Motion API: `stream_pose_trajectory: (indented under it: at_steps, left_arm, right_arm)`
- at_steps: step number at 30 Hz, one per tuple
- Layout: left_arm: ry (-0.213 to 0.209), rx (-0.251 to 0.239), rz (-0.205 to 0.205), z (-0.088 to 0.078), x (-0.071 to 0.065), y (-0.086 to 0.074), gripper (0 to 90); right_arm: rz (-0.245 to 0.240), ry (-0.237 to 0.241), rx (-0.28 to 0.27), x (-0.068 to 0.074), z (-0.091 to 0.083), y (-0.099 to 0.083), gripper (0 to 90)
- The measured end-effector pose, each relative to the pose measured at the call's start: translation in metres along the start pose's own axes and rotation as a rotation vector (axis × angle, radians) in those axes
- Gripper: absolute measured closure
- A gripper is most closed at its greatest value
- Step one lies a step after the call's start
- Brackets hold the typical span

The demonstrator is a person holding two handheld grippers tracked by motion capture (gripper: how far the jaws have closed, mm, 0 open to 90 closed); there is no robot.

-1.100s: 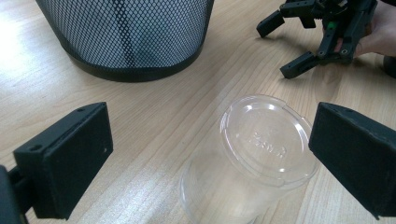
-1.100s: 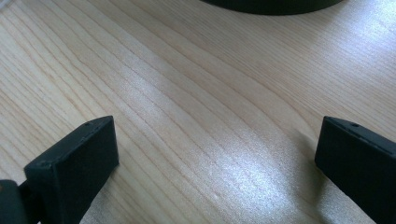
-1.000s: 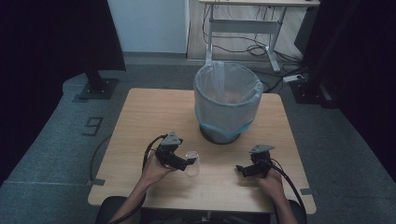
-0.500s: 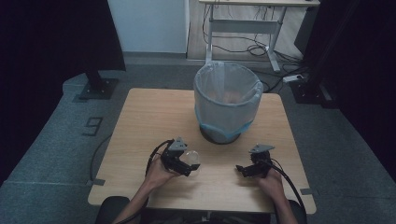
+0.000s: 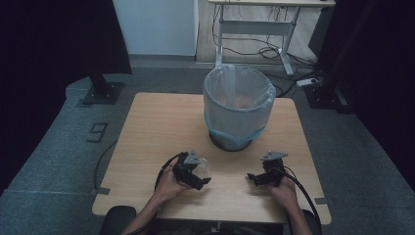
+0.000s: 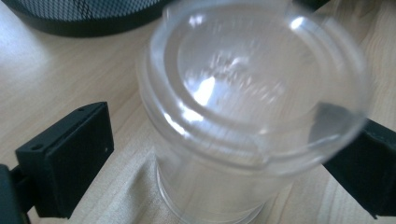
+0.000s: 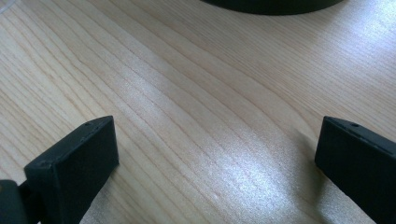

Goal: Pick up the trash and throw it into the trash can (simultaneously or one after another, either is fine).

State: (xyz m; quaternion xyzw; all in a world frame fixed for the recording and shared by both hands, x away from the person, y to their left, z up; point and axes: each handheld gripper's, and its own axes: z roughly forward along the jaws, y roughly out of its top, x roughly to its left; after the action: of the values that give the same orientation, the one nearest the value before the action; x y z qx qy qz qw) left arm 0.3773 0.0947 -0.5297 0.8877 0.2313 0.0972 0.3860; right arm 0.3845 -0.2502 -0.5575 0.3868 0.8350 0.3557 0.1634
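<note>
A clear plastic cup (image 6: 243,107) stands on the wooden table (image 5: 156,127), seen from above and slightly blurred. My left gripper (image 6: 217,163) is open with the cup between its jaws. The left jaw stands clear of the cup and the right jaw is at its rim. In the high view the cup (image 5: 203,165) sits just in front of the left gripper (image 5: 201,179) near the table's front. My right gripper (image 5: 252,177) rests low at the front right, open, with only bare wood between its fingers (image 7: 215,158).
A waste bin (image 5: 239,110) with a pale plastic liner stands on the table's far middle; its dark base (image 6: 84,18) (image 7: 275,4) lies just beyond both grippers. Cables trail from the grippers over the front edge. A desk frame (image 5: 254,29) stands on the floor behind.
My left gripper has shifted right and closed in on the cup, which now sits between its jaws instead of beside them. The right gripper has stayed put.
</note>
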Motion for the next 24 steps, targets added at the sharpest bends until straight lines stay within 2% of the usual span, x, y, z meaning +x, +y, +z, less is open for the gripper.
stream_pose_trajectory:
  at_steps: [5, 13, 16, 24]
  left_arm:
    - [-0.001, 0.023, -0.003, 0.006, 0.0, -0.004, 4.1]
    - [-0.009, 0.043, -0.015, 0.01, 0.003, -0.011, 15.2]
    - [-0.022, 0.047, -0.017, 0.011, 0.003, -0.012, 23.2]
    - [-0.026, 0.048, -0.028, 0.01, 0.005, -0.012, 25.9]
  right_arm:
    - [0.002, 0.0, 0.001, 0.0, 0.0, 0.0, 0.0]
    - [0.002, 0.0, 0.001, 0.0, 0.0, 0.0, 0.0]
    - [0.001, 0.0, 0.001, 0.0, 0.0, 0.0, 0.0]
    - [0.001, 0.0, 0.001, 0.0, 0.0, 0.0, 0.0]
